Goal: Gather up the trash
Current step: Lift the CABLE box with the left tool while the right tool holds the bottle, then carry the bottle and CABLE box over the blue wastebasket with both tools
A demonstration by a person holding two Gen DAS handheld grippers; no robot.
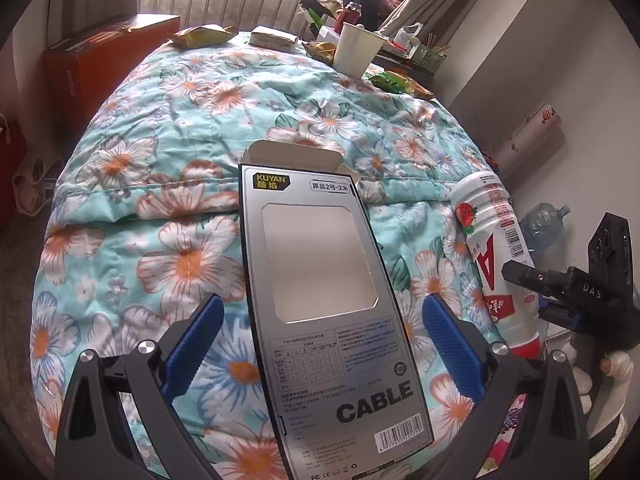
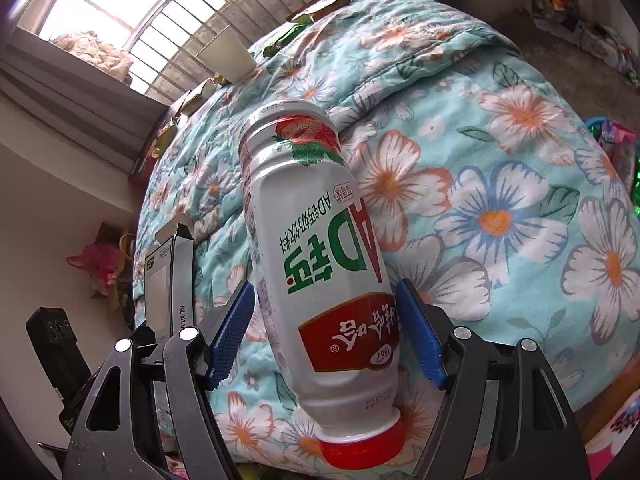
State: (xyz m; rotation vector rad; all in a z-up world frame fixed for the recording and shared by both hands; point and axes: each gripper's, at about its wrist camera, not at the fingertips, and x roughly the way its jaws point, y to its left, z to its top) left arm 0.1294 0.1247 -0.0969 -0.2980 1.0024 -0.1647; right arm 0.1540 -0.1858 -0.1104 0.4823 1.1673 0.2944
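Note:
A grey cable box (image 1: 320,300) with an open top flap lies between the blue pads of my left gripper (image 1: 322,328); the pads stand clear of its sides, so the gripper is open. A white strawberry-drink bottle (image 2: 316,256) with a red cap sits between my right gripper's (image 2: 326,320) blue pads, which press its sides. The bottle (image 1: 496,256) and right gripper also show at the right of the left wrist view. The cable box (image 2: 168,284) shows at the left of the right wrist view.
A floral quilt (image 1: 180,160) covers the bed. At its far end lie snack wrappers (image 1: 200,34), a paper cup (image 1: 354,52) and green wrappers (image 1: 390,80). An orange box (image 1: 100,64) stands at the left. A big water jug (image 1: 544,226) stands at the right.

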